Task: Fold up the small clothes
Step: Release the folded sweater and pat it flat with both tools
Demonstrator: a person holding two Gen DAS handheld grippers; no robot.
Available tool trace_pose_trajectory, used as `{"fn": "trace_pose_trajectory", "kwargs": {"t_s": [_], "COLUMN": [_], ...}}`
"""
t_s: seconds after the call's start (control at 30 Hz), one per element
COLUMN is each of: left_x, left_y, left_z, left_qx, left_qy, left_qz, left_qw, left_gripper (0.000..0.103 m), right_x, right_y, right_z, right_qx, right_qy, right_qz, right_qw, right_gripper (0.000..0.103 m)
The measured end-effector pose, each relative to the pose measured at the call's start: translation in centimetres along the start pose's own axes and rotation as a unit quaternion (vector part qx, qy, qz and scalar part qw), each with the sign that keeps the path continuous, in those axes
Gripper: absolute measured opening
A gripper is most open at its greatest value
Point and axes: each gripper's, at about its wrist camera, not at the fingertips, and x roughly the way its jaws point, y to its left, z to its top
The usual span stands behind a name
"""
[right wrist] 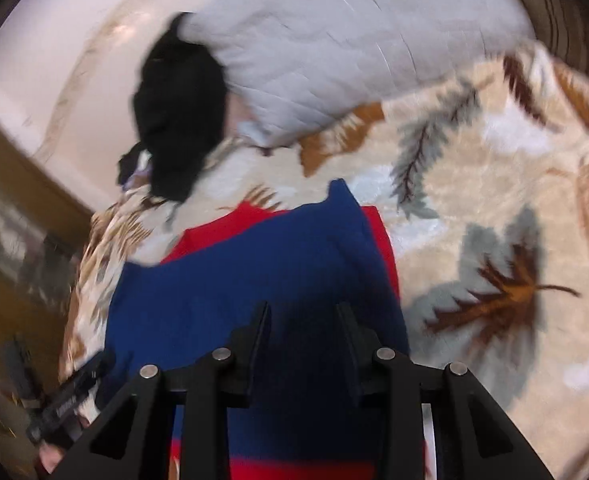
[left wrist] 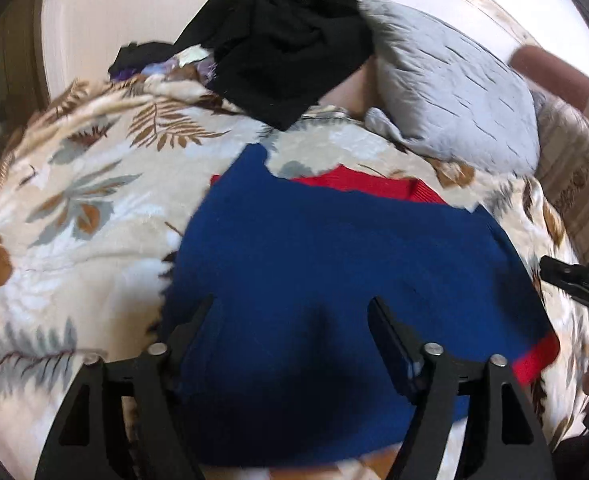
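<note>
A blue knit garment with red trim lies flat on a leaf-patterned blanket. It also shows in the right wrist view, with red edges at its far side and near hem. My left gripper is open and empty, just above the garment's near part. My right gripper is open and empty, above the garment's near part; it shows at the right edge of the left wrist view. The left gripper shows at the lower left of the right wrist view.
A pile of black clothes lies at the far side of the blanket, next to a grey quilted pillow. Both also show in the right wrist view: the black pile and the pillow. A pale wall is behind.
</note>
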Motion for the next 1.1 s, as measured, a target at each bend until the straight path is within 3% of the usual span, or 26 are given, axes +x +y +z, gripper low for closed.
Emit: {"fn": "trace_pose_trajectory", "kwargs": {"t_s": [0.1,0.17,0.2,0.33,0.5,0.73,0.97,1.03,1.1], "left_x": [-2.3,-4.7,-5.5,-8.4,-10.7,-11.5,-11.4,-11.0,-10.7], "left_y": [-2.2,-3.8,-4.3,-5.8,-6.2,-3.8,-0.3,1.1,2.8], "left_z": [-1.5,-3.2,-3.9,-6.6,-9.1,-11.5,-11.5,-11.7,-12.1], "left_qx": [0.033,0.055,0.060,0.072,0.075,0.031,-0.014,-0.033,-0.064], "left_qy": [-0.021,-0.040,-0.047,-0.065,-0.080,-0.064,-0.068,-0.058,-0.053], "left_qz": [-0.006,-0.008,-0.010,-0.001,0.013,0.030,0.082,0.085,0.079], "left_qw": [0.9992,0.9977,0.9970,0.9953,0.9939,0.9970,0.9942,0.9942,0.9933], "left_gripper": [0.078,0.079,0.080,0.087,0.088,0.088,0.088,0.088,0.088], "right_x": [-2.9,-5.2,-5.7,-8.9,-9.8,-9.9,-8.4,-7.7,-6.5], "right_y": [0.2,0.3,0.0,0.4,0.0,1.3,2.8,3.5,4.6], "right_z": [-3.1,-5.4,-5.9,-9.2,-12.0,-12.7,-12.9,-12.4,-11.7], "right_qx": [-0.004,-0.004,-0.005,-0.021,-0.024,-0.041,-0.055,-0.060,-0.081], "right_qy": [-0.003,-0.009,-0.015,-0.029,-0.026,-0.032,-0.024,-0.020,-0.017], "right_qz": [0.014,0.028,0.034,0.054,0.071,0.089,0.110,0.120,0.115], "right_qw": [1.000,1.000,0.999,0.998,0.997,0.995,0.992,0.991,0.990], "right_gripper": [0.038,0.063,0.065,0.065,0.065,0.065,0.065,0.061,0.034]}}
